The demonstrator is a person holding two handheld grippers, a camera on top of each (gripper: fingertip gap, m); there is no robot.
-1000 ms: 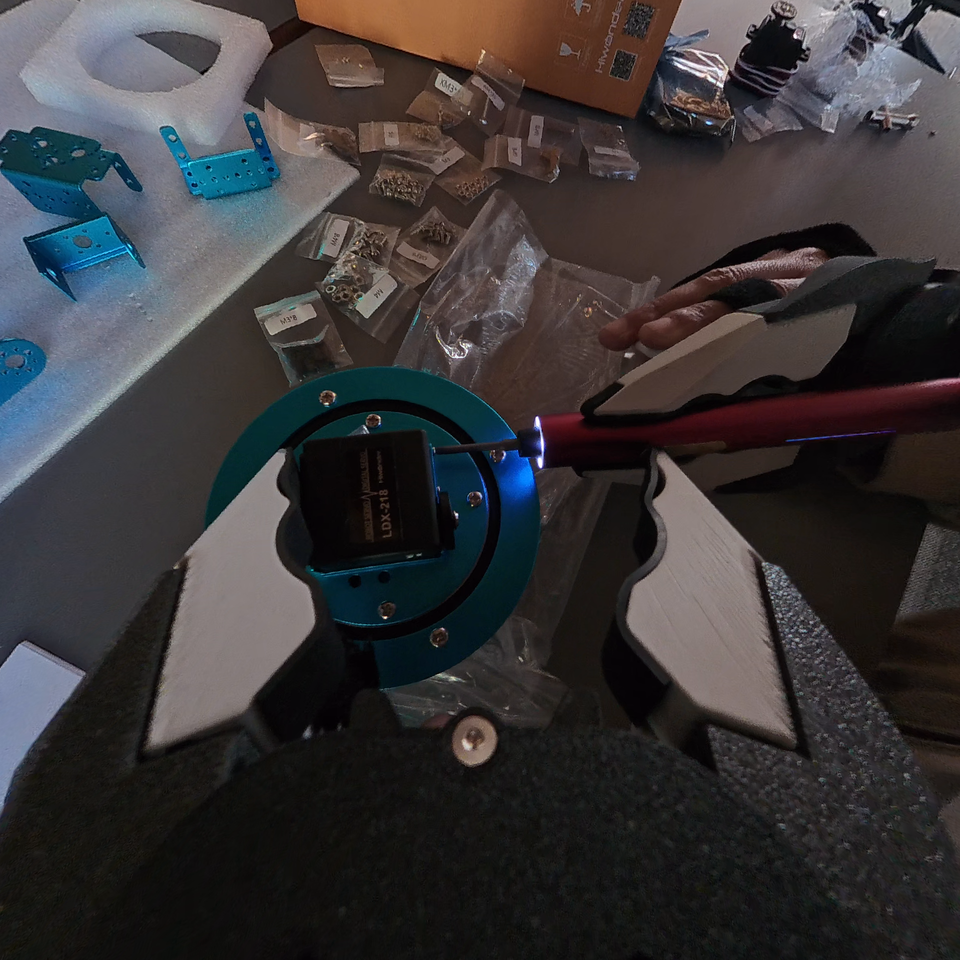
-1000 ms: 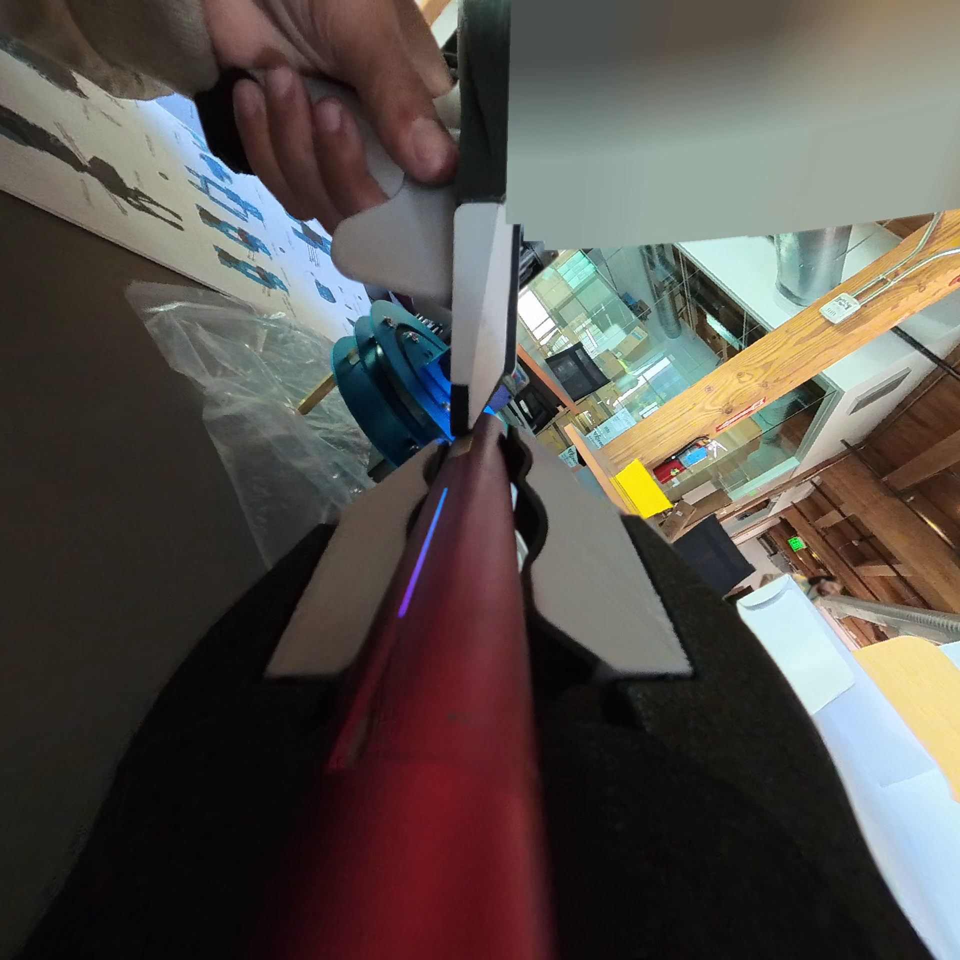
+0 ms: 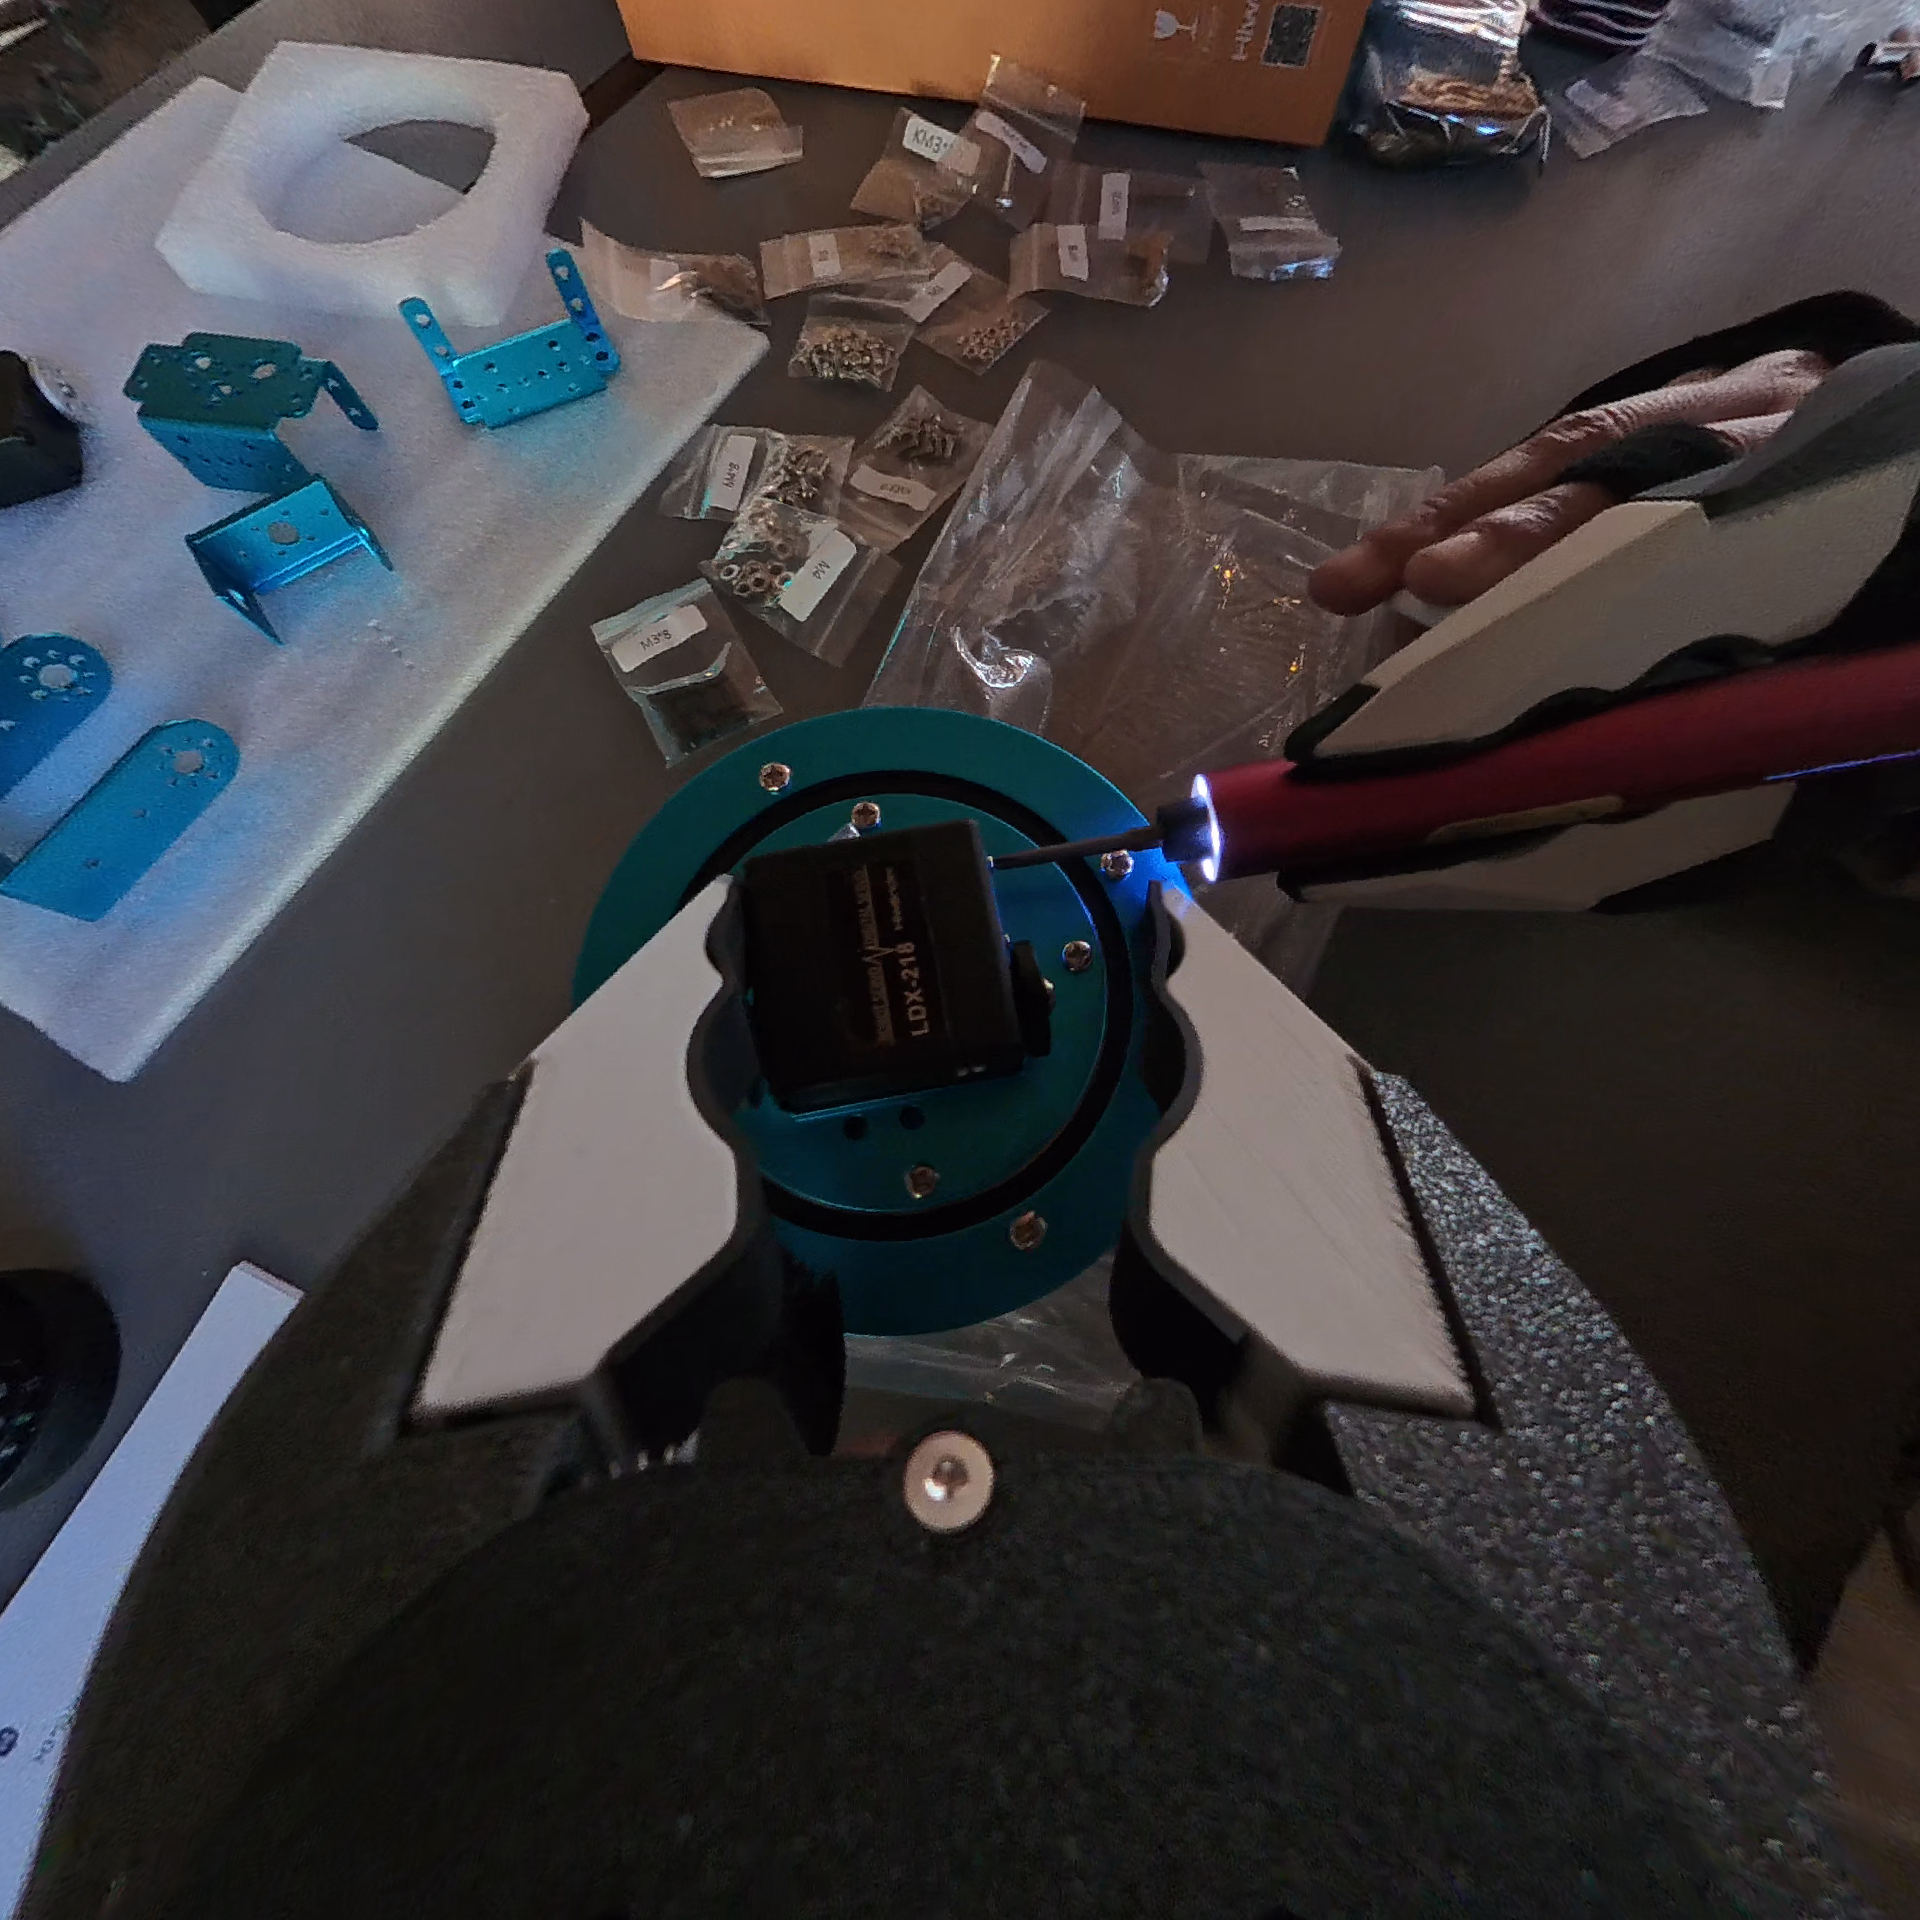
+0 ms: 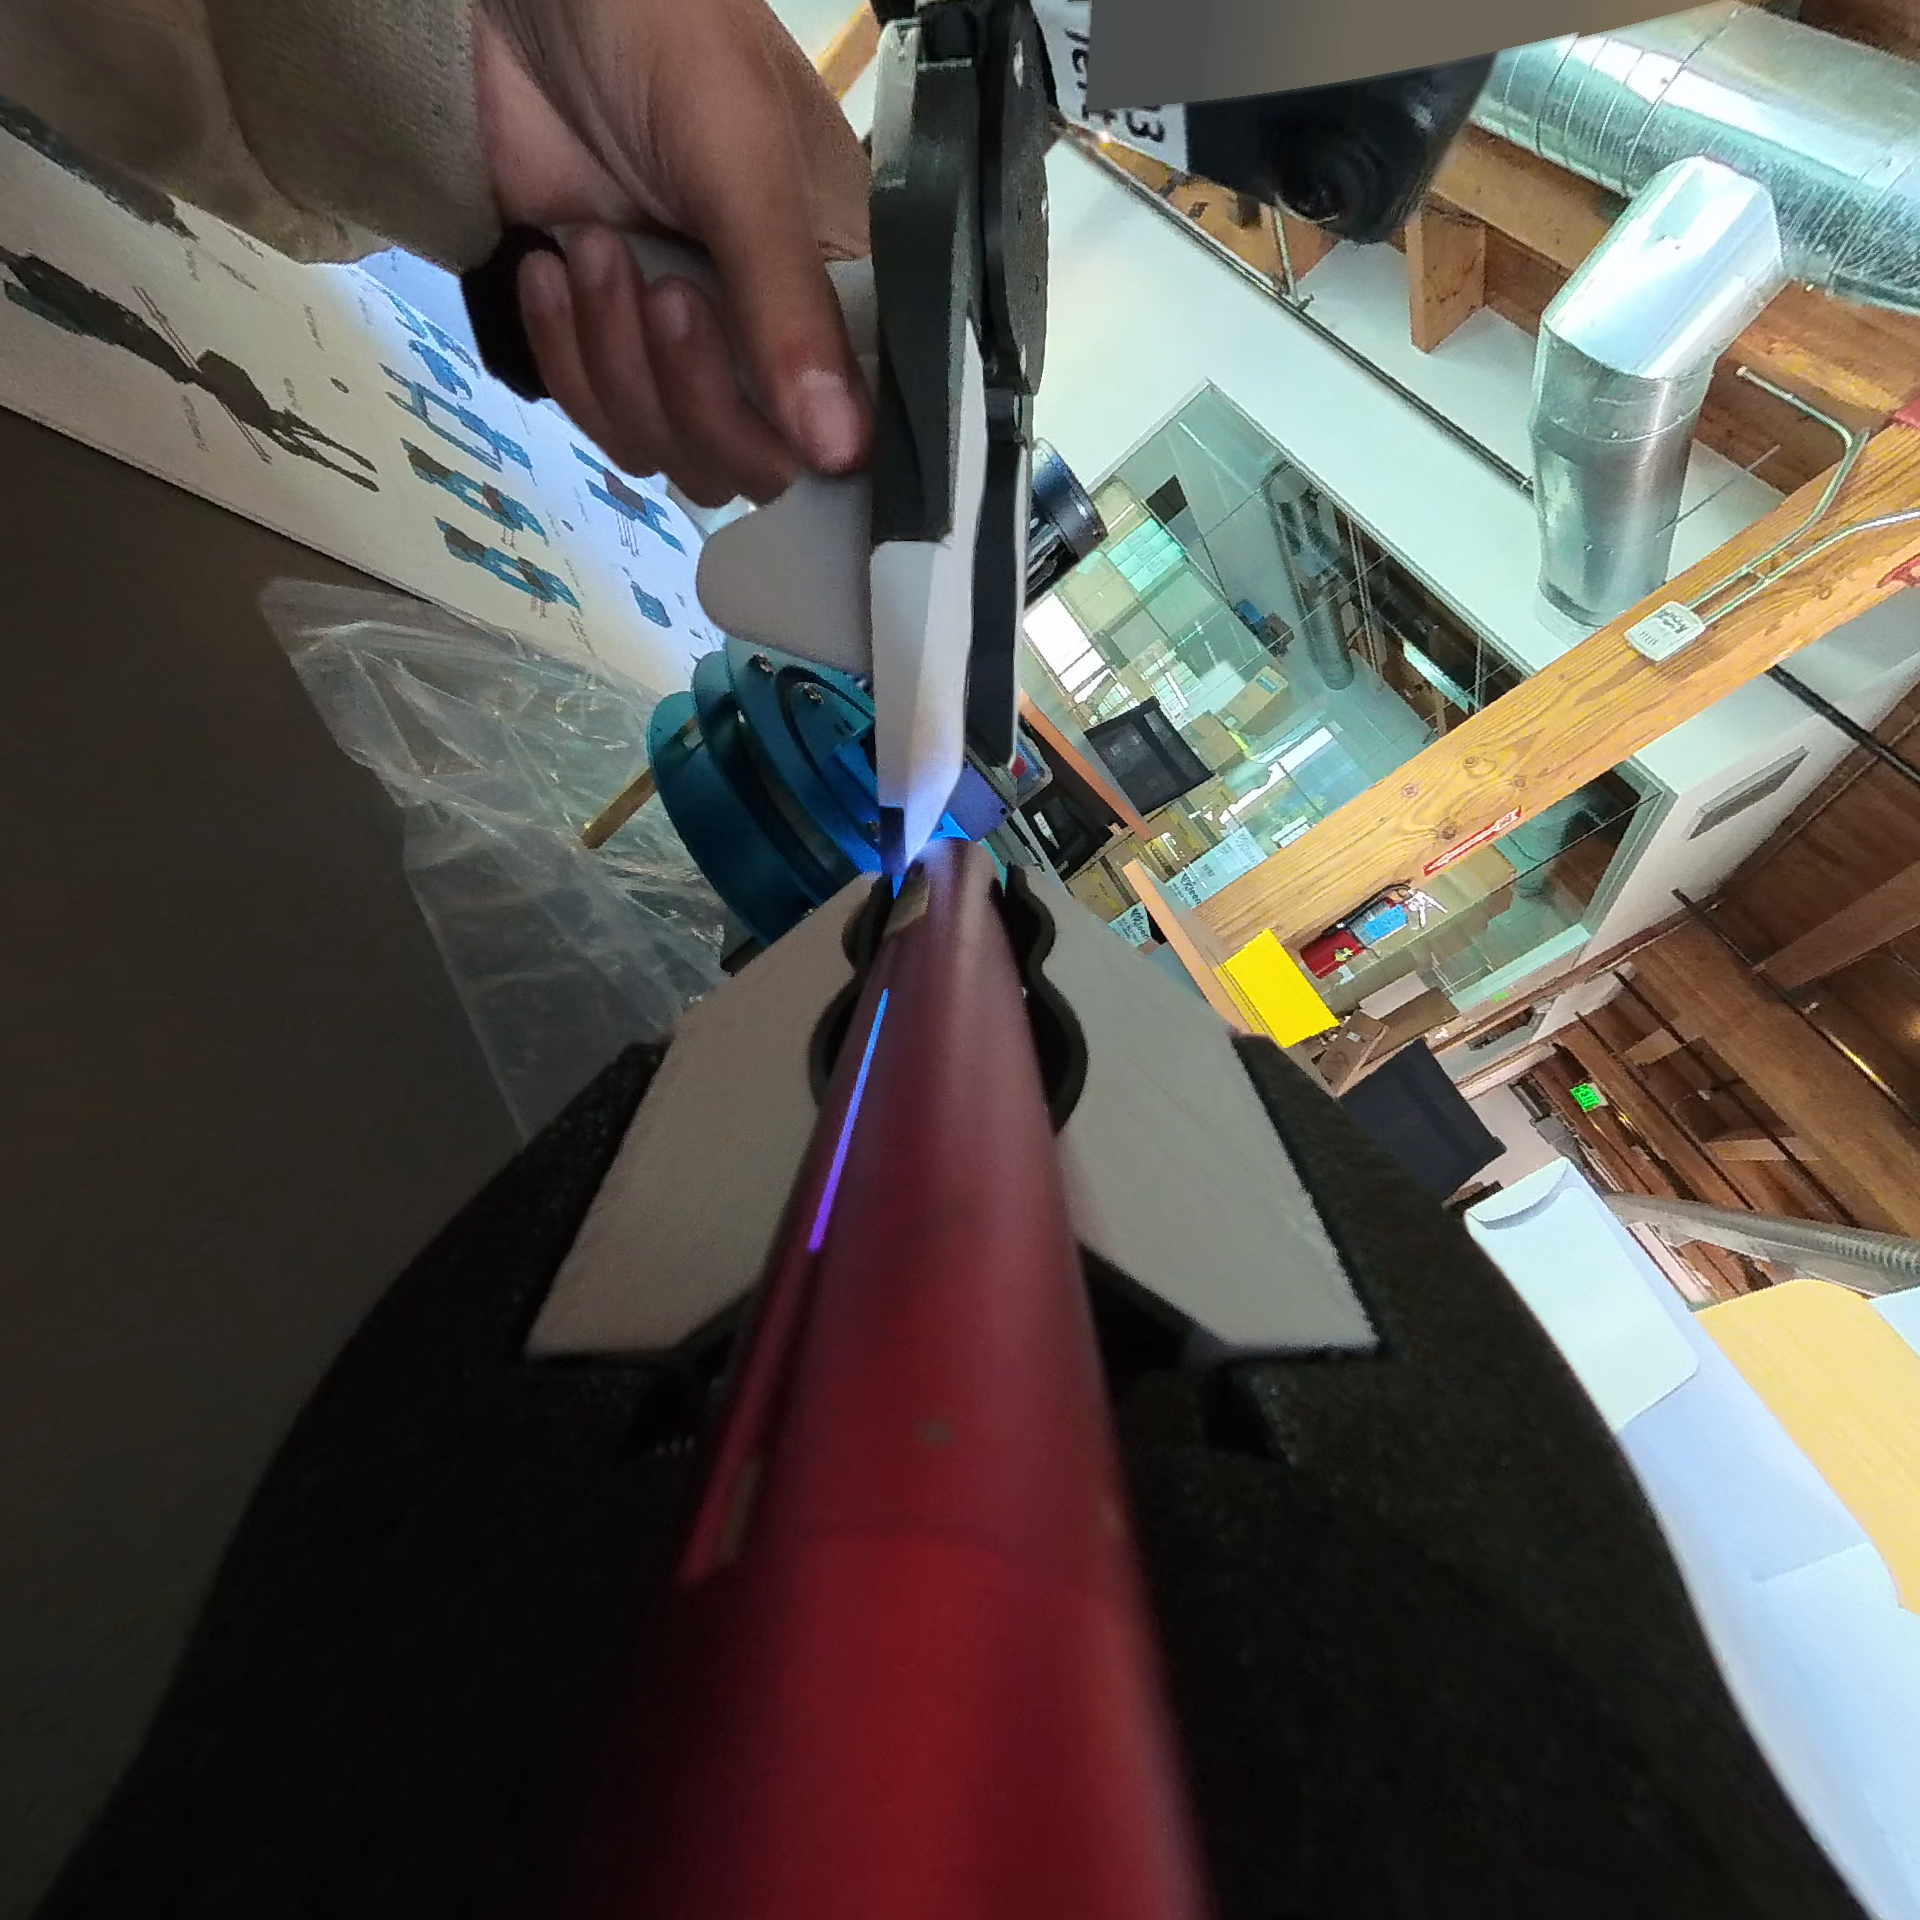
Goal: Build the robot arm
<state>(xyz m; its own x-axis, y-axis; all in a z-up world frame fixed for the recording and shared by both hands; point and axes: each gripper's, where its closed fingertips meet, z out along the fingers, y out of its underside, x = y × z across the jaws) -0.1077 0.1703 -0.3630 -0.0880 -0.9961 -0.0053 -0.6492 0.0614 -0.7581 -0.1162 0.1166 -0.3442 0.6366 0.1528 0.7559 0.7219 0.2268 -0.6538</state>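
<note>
The round teal metal turntable base [image 3: 935, 740] lay flat on the dark grey surface [image 3: 1558, 1091], just below the centre of the left wrist view, partly on a crumpled clear plastic bag [image 3: 1143, 582]. A black box-shaped servo motor [image 3: 883, 987] sat in its inner disc. Several small silver screws [image 3: 921, 1179] were already seated around the inner disc and outer ring. Whether any hole remained unfilled could not be told.

The left hand-held gripper [image 3: 940, 914] reached in from the bottom of the frame. Its white fingers were spread apart and straddled the servo, the left-hand fingertip [image 3: 717, 914] against the servo's side and the other over the ring at the right. Whether they pressed on anything could not be told. In the right wrist view a bare hand [image 4: 665, 270] held this gripper from above, at the upper left.

The right hand-held gripper [image 4: 935, 904] was clamped on a slim red metal electric screwdriver [image 4: 935, 1351], whose tip light glowed white-blue. It came in nearly level from the right edge of the left wrist view, with the holding hand's extended digits [image 3: 1507, 499] stretched along it. The thin dark bit [image 3: 1070, 850] touched or nearly touched the servo's upper right corner, just beside one seated screw.

In the upper left, blue anodised brackets [image 3: 509, 353] rested on a white foam sheet [image 3: 312, 727]. Small clear bags of fasteners [image 3: 800, 561] lay scattered at upper centre, below a brown cardboard box [image 3: 935, 31].
</note>
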